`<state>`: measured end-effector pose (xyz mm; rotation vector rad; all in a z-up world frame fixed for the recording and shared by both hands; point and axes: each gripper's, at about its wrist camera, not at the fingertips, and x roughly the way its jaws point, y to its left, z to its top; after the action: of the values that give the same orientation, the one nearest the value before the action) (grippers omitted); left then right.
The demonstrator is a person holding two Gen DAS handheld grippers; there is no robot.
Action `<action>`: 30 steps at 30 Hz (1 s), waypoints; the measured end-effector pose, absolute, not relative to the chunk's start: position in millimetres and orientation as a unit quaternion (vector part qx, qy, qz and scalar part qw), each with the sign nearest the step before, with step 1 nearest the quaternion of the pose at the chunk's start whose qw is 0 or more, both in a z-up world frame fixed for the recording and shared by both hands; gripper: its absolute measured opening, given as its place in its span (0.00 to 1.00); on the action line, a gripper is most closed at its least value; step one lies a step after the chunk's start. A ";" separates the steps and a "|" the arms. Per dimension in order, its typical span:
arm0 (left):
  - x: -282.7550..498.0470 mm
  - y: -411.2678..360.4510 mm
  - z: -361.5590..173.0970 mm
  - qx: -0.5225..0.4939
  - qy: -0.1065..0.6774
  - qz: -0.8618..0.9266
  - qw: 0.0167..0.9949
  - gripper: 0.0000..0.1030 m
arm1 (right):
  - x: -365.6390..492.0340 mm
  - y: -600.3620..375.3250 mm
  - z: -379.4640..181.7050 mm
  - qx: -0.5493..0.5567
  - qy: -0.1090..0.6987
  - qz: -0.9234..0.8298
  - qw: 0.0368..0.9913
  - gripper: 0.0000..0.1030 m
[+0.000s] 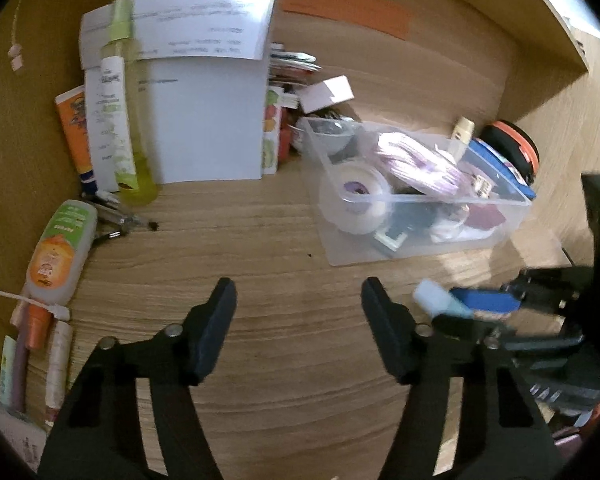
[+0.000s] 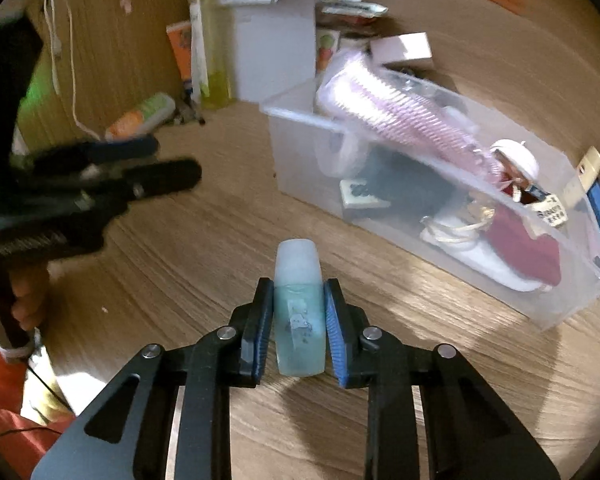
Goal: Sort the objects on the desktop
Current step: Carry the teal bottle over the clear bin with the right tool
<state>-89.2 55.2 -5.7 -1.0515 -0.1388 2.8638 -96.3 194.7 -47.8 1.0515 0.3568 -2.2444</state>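
On the wooden desk (image 2: 228, 224), beside the clear plastic box (image 2: 452, 184), the right gripper (image 2: 299, 328) squeezes a small blue-green bottle with a frosted cap (image 2: 299, 312), while the left gripper (image 1: 298, 334) hangs open over bare wood.

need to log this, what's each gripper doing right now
left gripper: open, nothing between its fingers
right gripper: shut on the small teal bottle

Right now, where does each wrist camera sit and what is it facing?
Left wrist: behind the open left hand-held gripper, looking down at bare desk, clear bin beyond.
Right wrist: behind the right hand-held gripper, clamped on a small teal bottle; fingers show left.
Shared: bin, bottle, yellow spray bottle, each other's gripper.
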 end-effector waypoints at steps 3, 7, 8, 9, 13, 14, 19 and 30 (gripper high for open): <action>-88.9 67.5 -4.0 -0.343 -0.035 0.937 0.052 0.58 | -99.9 211.6 -33.6 0.391 0.100 -0.858 0.317 0.22; -89.2 85.9 0.1 -0.337 -0.023 0.939 0.068 0.46 | -105.5 234.8 -13.7 0.368 0.058 -0.873 0.314 0.22; -89.0 91.9 1.3 -0.332 -0.016 0.941 0.064 0.46 | -105.1 242.0 -8.3 0.360 0.050 -0.879 0.309 0.22; -89.4 95.2 1.9 -0.330 -0.012 0.942 0.064 0.46 | -106.6 245.1 -4.8 0.354 0.046 -0.883 0.305 0.22; -92.9 109.4 7.9 -0.329 -0.014 0.941 0.079 0.45 | -113.0 271.9 13.3 0.331 0.024 -0.897 0.292 0.22; -93.3 111.4 10.4 -0.327 -0.015 0.941 0.081 0.45 | -115.0 277.4 16.5 0.327 0.020 -0.899 0.289 0.22; -99.1 117.1 31.1 -0.309 -0.029 0.947 0.087 0.45 | -129.8 295.6 29.7 0.307 0.011 -0.912 0.273 0.22; -131.7 130.9 65.5 -0.277 -0.026 0.955 0.104 0.45 | -197.2 299.2 26.4 0.323 0.011 -0.915 0.244 0.22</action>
<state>-131.7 130.9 65.5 -0.8173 -0.0781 2.8167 -197.2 299.2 26.4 0.8811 0.0311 -2.4985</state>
